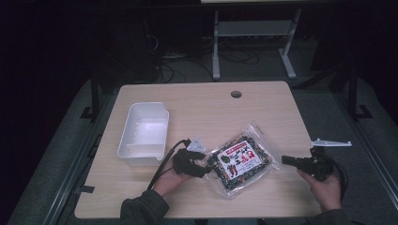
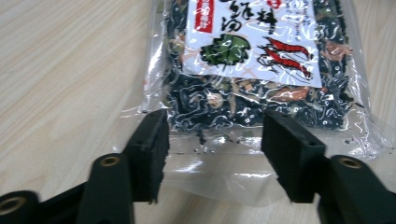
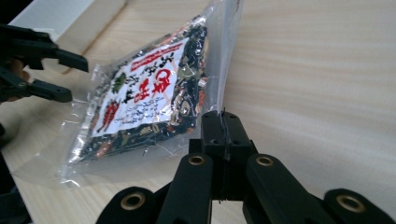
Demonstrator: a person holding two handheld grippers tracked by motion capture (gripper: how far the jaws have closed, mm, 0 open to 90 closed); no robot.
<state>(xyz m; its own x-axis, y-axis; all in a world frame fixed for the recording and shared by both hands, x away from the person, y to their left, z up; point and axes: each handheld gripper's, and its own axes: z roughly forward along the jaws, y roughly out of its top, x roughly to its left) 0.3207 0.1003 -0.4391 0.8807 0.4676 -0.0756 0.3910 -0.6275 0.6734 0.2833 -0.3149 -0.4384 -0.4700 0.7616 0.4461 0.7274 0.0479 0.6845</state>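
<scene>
A clear bag of dark dried seaweed mix with a red and white label (image 1: 241, 161) lies on the wooden table (image 1: 206, 108), near its front. My left gripper (image 1: 205, 169) is at the bag's left end. In the left gripper view its jaws (image 2: 215, 135) stand open, one on each side of the bag's (image 2: 252, 60) clear sealed edge, with neither pad pressing on it. My right gripper (image 1: 285, 160) is at the bag's right corner. In the right gripper view its jaws (image 3: 222, 114) are shut on the clear margin of the bag (image 3: 149, 98), which tilts up on that side.
An empty white plastic tray (image 1: 136, 159) stands on the table's left half, just beyond my left hand; one of its corners (image 3: 60, 14) is in the right gripper view. A round cable hole (image 1: 236, 94) sits near the table's far edge. A metal frame (image 1: 253, 28) stands on the floor behind.
</scene>
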